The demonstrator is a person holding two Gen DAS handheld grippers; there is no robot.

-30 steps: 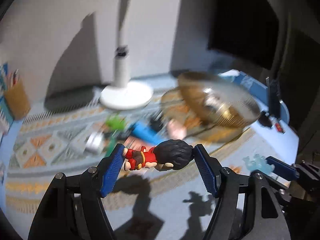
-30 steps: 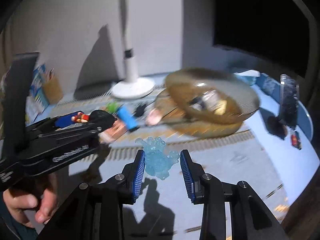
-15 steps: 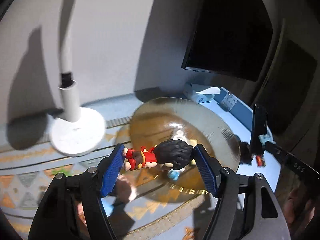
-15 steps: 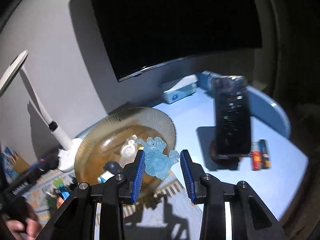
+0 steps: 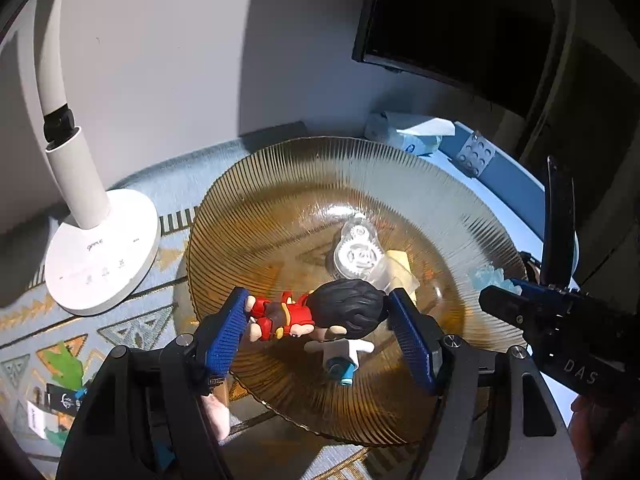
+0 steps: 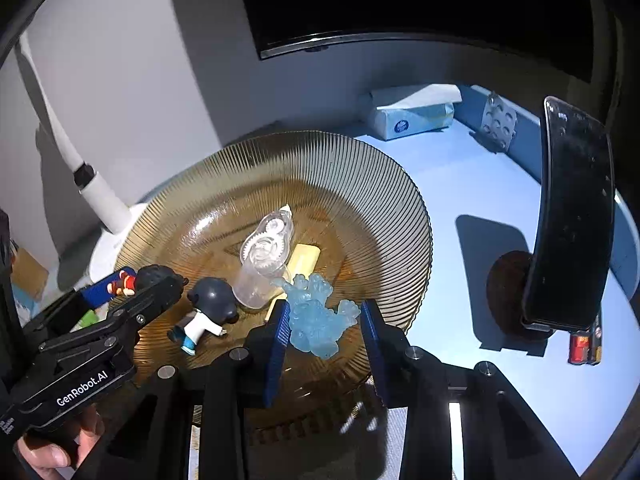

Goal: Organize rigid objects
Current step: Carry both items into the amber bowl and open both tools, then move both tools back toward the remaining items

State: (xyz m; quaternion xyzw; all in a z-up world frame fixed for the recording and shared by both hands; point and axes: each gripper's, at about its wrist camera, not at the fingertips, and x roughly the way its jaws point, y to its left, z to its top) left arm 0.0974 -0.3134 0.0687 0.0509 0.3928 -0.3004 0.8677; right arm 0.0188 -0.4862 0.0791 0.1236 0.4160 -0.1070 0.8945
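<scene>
Two toys hang in two grippers over the amber glass plate point(image 5: 280, 184), and that is the change — a second ago both were out above the patterned mat, half a second ago only nearing the rim.

From the left wrist, the left gripper point(image 5: 318, 330) is clamped on the red-shirted figurine point(image 5: 316, 314), which lies sideways between the blue pads, feet to the left pad and dark head to the right. It now hovers over the plate's near half, above a small white-bodied figurine point(image 5: 340, 354) lying in the dish, with a clear tape dispenser point(image 5: 356, 252) farther in. The white lamp base point(image 5: 100, 256) stands just beside the plate on the left.

From the right wrist, the right gripper point(image 6: 324, 326) holds the translucent blue toy point(image 6: 318, 320) between its pads, though the right pad looks only barely in contact. It too has arrived over the plate's near edge. A dark phone on a stand point(image 6: 568, 216) sits well apart to the right.

Judging by this, both carries are done — only lowering and release seem left.
</scene>
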